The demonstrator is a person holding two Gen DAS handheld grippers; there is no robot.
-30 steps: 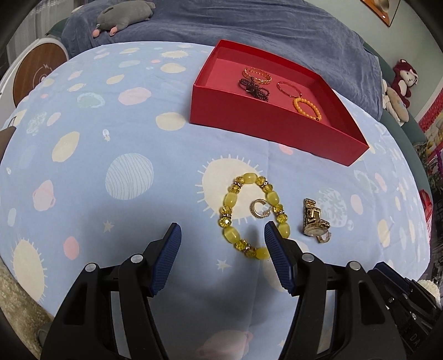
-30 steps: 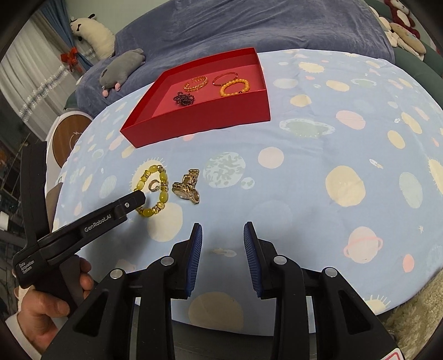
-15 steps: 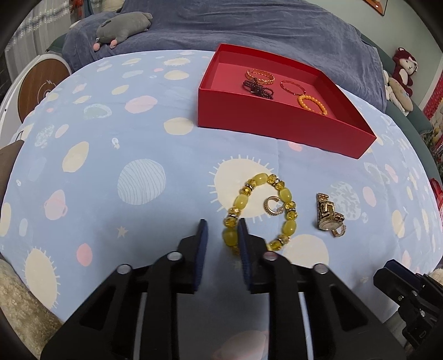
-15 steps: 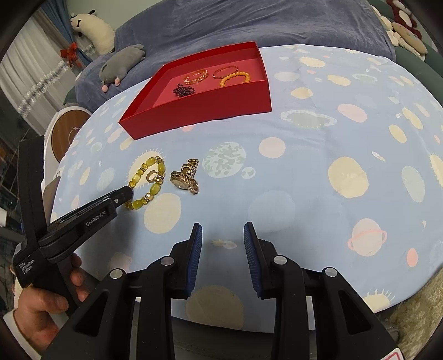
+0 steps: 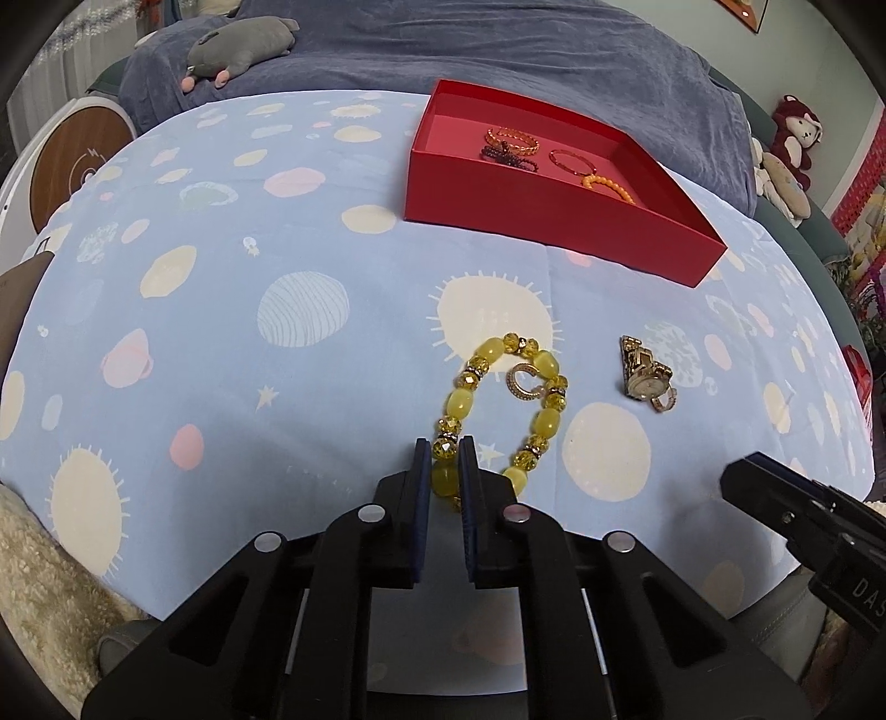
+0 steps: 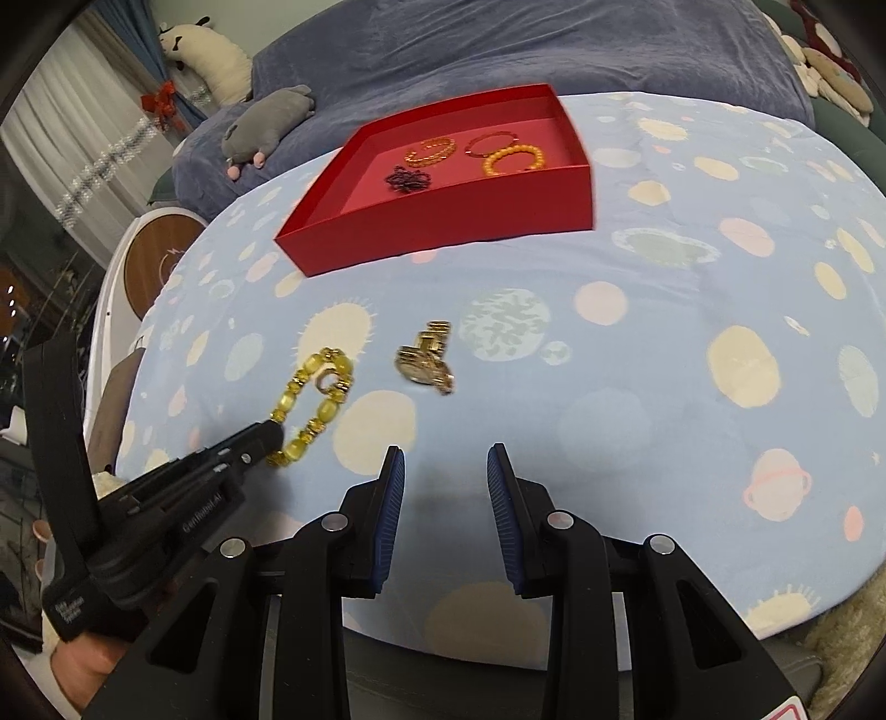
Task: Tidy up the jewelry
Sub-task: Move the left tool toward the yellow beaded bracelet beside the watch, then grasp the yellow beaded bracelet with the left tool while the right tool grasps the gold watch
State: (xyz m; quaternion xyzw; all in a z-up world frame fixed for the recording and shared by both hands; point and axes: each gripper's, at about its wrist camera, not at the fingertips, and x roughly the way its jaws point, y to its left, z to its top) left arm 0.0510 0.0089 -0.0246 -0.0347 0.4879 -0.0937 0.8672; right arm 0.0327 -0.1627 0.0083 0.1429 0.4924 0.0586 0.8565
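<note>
The left gripper (image 5: 441,462) has just been closing, and its blue pads now pinch the near end of the yellow beaded bracelet (image 5: 501,410), a large yellow bead caught between them. The rest of the bracelet lies in an open loop on the pale blue planet-print cloth (image 5: 232,310), with a small gold ring (image 5: 523,382) resting inside the loop against its far beads. A gold watch (image 5: 645,376) lies on the cloth well to the right of the bracelet, apart from it. Farther back sits the red tray (image 5: 554,221), holding a gold bracelet (image 5: 512,141), a dark beaded piece (image 5: 506,158), a thin red bangle (image 5: 573,160) and an orange beaded bracelet (image 5: 609,188). The right gripper (image 6: 446,471) hovers over bare cloth with its fingers partly apart and nothing between them; the watch lies ahead of it. A grey plush toy (image 5: 238,44) rests on the blue blanket (image 5: 498,50) behind.
</note>
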